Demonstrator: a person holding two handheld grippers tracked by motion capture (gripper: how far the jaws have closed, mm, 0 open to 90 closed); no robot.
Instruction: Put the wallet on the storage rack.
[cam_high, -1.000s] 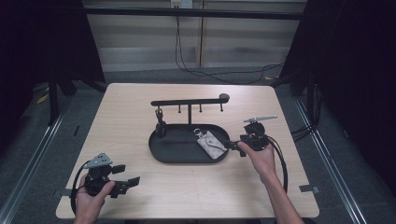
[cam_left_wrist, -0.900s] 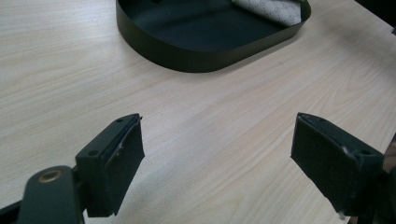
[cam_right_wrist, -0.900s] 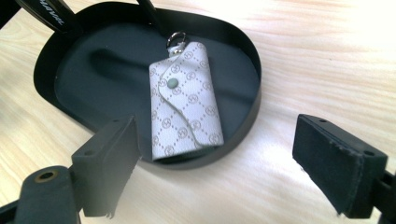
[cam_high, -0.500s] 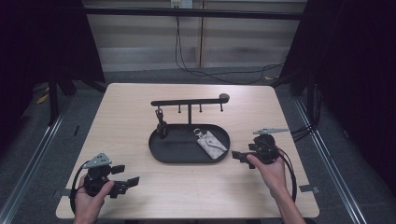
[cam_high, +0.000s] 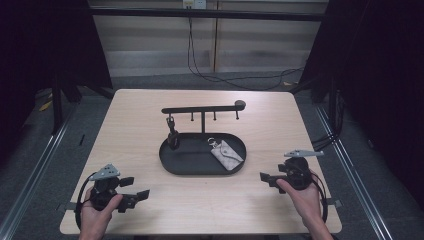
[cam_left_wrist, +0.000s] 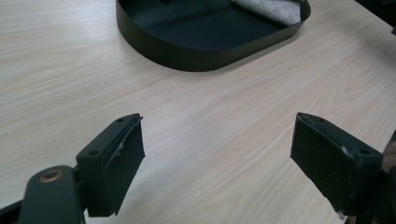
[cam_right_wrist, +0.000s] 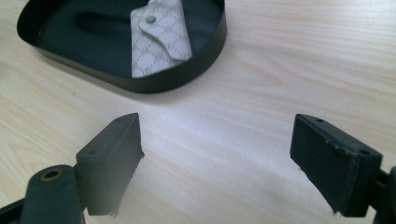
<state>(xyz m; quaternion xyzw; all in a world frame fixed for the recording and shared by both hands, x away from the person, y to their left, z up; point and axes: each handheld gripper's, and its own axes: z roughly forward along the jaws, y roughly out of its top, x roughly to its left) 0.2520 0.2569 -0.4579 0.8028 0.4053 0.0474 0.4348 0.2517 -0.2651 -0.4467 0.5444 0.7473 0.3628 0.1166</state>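
The bench (cam_high: 135, 120) is a pale wood-grain top with rounded corners, standing on a grey floor (cam_high: 45, 150). Near its middle sits a black oval tray (cam_high: 172, 167), with a black T-shaped rack (cam_high: 202, 109) rising at the tray's far edge, its crossbar running side to side. Toward the near edge, well apart from the tray on either side, the left hand-held gripper (cam_high: 131, 191) and the right hand-held gripper (cam_high: 266, 177) sit low at the wood, though I cannot tell whether they touch it, and the rest of the surface around the tray is bare grain.
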